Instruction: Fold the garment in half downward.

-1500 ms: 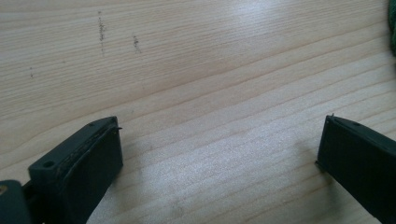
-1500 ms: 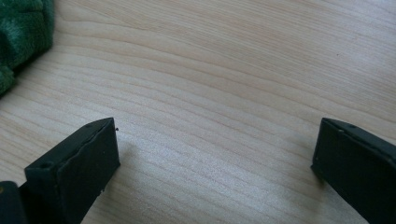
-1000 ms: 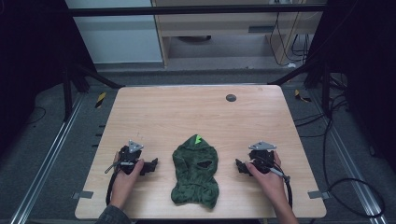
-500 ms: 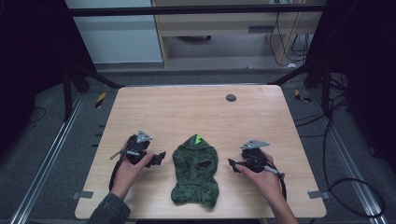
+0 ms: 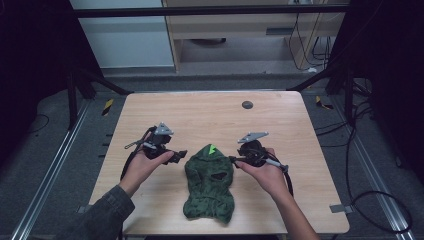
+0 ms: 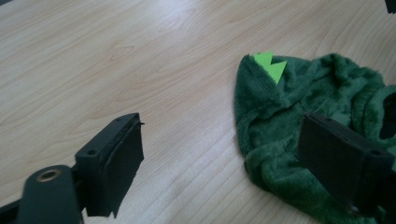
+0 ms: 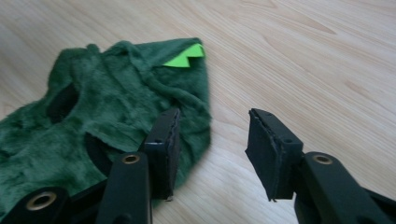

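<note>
A green plush hood [image 5: 209, 182] with a bright green spike at its top lies flat on the wooden surface [image 5: 280, 125], between the two grippers. The left gripper [image 5: 178, 155] hovers beside the hood's left edge and the right gripper [image 5: 234, 159] beside its right edge. Both sets of jaws have just been closing, the right further, yet both stand released with no fabric gripped.

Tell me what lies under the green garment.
The garment lies flat on the wooden table; bare wood shows all around it. Anything beneath the fabric is covered and cannot be seen.
</note>
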`<state>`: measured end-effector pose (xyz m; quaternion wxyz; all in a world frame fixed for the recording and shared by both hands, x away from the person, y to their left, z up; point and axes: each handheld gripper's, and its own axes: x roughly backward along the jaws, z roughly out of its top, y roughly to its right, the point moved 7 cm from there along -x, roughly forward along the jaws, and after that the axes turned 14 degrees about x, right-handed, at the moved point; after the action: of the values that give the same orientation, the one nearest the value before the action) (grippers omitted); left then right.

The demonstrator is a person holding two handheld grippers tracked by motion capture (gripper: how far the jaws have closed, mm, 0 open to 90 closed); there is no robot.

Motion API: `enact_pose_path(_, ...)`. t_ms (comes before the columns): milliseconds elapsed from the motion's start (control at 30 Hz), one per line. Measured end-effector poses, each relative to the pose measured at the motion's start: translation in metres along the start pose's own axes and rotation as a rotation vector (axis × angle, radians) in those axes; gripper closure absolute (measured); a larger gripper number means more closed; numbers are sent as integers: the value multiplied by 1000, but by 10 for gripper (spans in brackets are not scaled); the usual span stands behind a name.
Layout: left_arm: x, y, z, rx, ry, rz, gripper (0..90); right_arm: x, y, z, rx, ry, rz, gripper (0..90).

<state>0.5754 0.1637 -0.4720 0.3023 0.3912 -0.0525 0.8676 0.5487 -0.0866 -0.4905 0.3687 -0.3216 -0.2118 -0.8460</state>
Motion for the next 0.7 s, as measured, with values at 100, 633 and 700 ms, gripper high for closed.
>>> enact_pose_path(100,-2,-1,-6,9,-7,4,185,-4,-3,4,22,-9,28,601)
enact_pose_path(633,-38,3,-21,11,-90,-34,391,-36,-1,-1,9,-38,90,642)
enact_pose_path(700,-40,1,-21,15,-95,-31,393,-40,-1,-1,11,-45,82,623)
